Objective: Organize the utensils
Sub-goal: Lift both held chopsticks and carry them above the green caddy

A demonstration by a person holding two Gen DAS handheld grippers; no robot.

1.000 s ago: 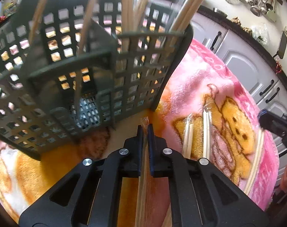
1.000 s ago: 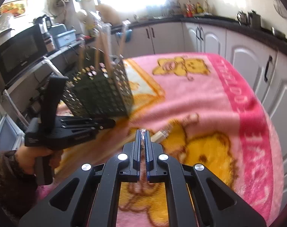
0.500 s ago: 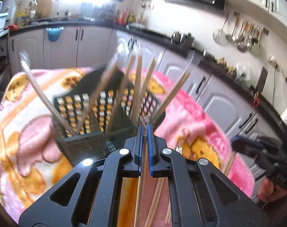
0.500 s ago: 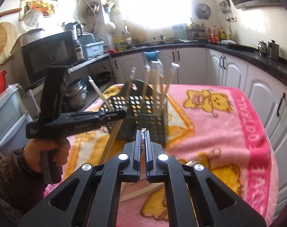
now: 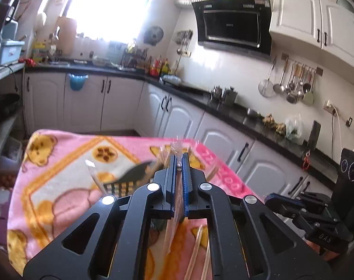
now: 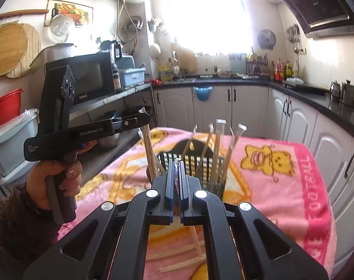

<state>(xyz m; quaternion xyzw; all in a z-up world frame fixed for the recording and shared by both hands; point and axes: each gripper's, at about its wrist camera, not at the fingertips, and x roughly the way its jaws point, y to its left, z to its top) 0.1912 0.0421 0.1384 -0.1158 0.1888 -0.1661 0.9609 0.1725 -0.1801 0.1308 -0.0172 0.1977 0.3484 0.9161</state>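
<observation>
Left wrist view: left gripper [image 5: 178, 163] is clamped on a wrapped chopstick pair [image 5: 174, 221] that hangs down between its fingers, the wrapper tip poking out above them. A second ago the basket [image 5: 132, 175] filled this view from close by; now it shows only as a dark sliver low behind the fingers, standing on the pink blanket [image 5: 60, 163], and the kitchen counters and hood fill the upper half. More loose pairs [image 5: 200, 252] lie on the blanket below. At the right edge sits the right gripper [image 5: 273, 199]. Right wrist view: right gripper [image 6: 175, 165] is closed on another wrapped pair [image 6: 176, 177], its crinkled end showing between the pads. Beyond it the basket [image 6: 195, 158] stands on the blanket [image 6: 281, 186] with several wrapped pairs upright inside. To the left a hand [image 6: 53, 182] holds the left gripper [image 6: 143, 116] high, its pair [image 6: 150, 154] dangling with the lower end near the basket's left rim. Both tools are higher than a second ago, each loaded, so both pairs look ready to drop into the basket. Three loose pairs [image 6: 177, 254] on the blanket remain to be collected
</observation>
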